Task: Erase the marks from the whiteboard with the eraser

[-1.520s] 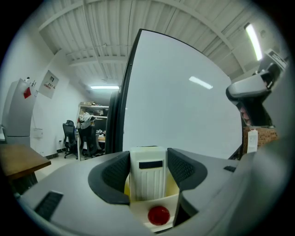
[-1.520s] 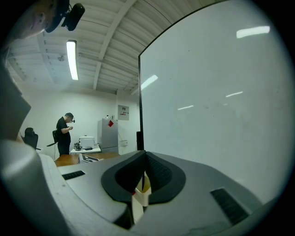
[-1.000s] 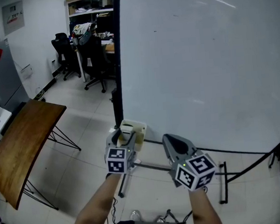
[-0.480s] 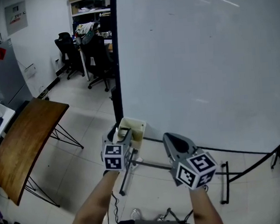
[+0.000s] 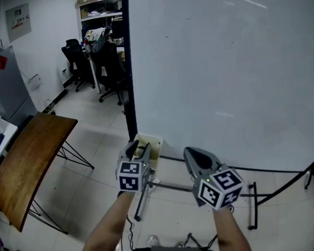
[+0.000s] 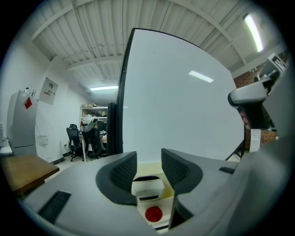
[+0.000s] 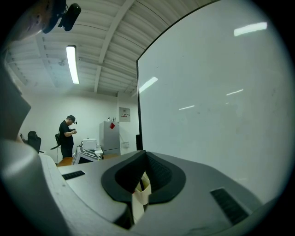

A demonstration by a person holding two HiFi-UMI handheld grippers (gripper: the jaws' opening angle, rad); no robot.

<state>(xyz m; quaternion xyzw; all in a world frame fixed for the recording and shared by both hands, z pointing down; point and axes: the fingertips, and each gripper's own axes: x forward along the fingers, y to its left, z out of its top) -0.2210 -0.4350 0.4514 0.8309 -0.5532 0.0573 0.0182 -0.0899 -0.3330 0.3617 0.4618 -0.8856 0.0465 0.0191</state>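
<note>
The eraser [image 6: 148, 186] is seen as a small white block with a dark band, set in a cream holder [image 5: 154, 144] at the lower left corner of the whiteboard [image 5: 222, 62]. The jaws of the left gripper [image 6: 148, 161] have just been closing and appear pressed against its two sides. It is judged light, with a stiff body and a soft wiping face, so it is best gripped across the hard sides. The jaws of the right gripper [image 7: 145, 173] are held nearly together on a cream strip [image 7: 140, 196].
</note>
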